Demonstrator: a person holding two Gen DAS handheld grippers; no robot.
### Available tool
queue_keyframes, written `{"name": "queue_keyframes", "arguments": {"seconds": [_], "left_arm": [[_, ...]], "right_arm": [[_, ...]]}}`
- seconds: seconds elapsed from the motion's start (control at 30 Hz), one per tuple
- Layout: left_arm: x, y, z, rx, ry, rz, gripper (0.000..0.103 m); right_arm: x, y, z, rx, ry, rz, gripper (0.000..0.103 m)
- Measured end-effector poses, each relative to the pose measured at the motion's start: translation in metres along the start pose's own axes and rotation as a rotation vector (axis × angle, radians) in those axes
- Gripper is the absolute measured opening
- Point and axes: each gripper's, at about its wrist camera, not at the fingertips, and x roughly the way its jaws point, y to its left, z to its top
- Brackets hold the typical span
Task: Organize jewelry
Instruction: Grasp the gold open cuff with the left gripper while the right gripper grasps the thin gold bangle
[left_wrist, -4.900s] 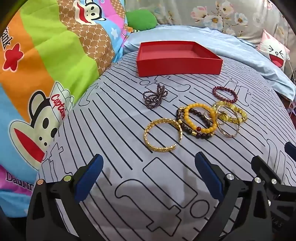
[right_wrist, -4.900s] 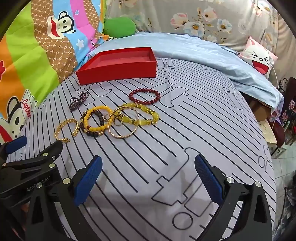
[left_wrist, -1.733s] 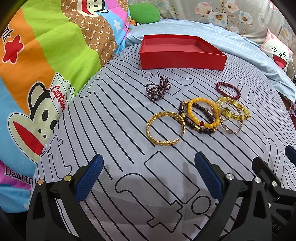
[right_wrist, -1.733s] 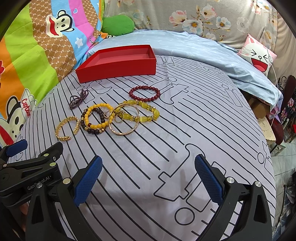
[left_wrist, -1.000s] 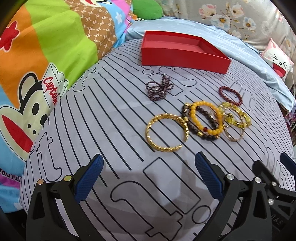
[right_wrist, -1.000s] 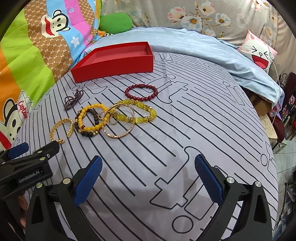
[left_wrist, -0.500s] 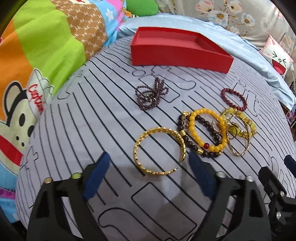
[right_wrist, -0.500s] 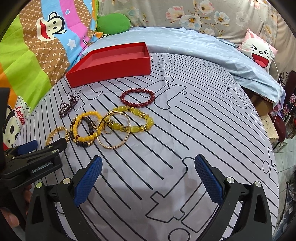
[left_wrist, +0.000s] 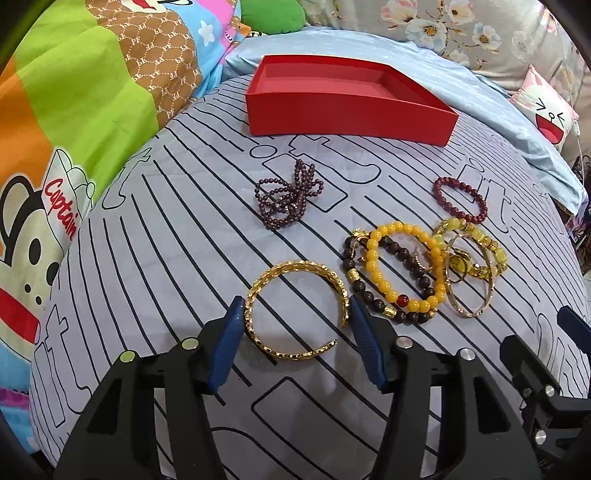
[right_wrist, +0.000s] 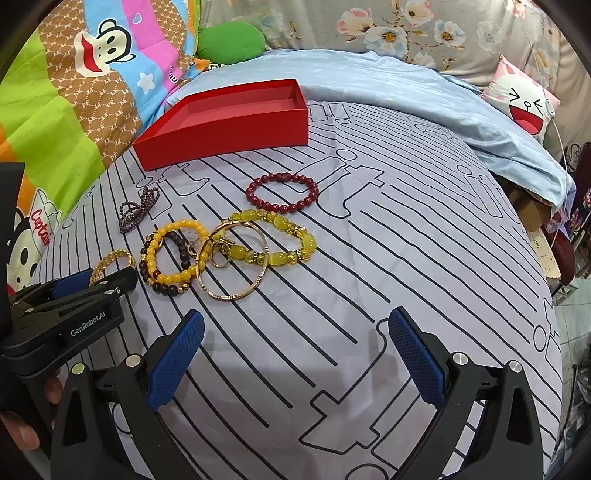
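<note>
Closing since earlier, left gripper (left_wrist: 295, 328) now brackets the gold bangle (left_wrist: 297, 308), pads just beside it.

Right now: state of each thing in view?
Left gripper: closing around gold cuff, not yet pinched.
Right gripper: open, empty.
Red box: open, empty.
Purple beads: bunched, loose.
Red bracelet: flat, apart.
Other bracelets: overlapping pile.
</note>
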Motion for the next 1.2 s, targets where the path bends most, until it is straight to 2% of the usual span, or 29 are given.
{"name": "queue_keyframes", "arguments": {"seconds": [0.4, 0.57, 0.73, 0.8, 1.03, 1.2], "left_arm": [[-0.014, 0.021, 0.000, -0.054, -0.013, 0.022, 0.054], [-0.016, 0.027, -0.001, -0.060, -0.016, 0.035, 0.054], [-0.015, 0.024, 0.000, -0.047, -0.016, 0.033, 0.054], [-0.014, 0.022, 0.000, -0.041, -0.015, 0.030, 0.054], [-0.011, 0.014, 0.000, -0.022, -0.006, 0.022, 0.054], [-0.007, 0.012, 0.000, -0.019, 0.003, 0.022, 0.054]], "right_arm": [[0.002, 0.014, 0.012, -0.027, -0.034, 0.036, 0.096], [0.010, 0.018, 0.021, -0.024, -0.031, 0.056, 0.086], [0.020, 0.015, 0.025, -0.004, -0.010, 0.081, 0.063], [0.023, 0.014, 0.026, 0.002, -0.004, 0.086, 0.058], [0.038, 0.012, 0.025, 0.009, 0.030, 0.098, 0.027], [0.042, 0.010, 0.027, 0.013, 0.023, 0.099, 0.010]]}}
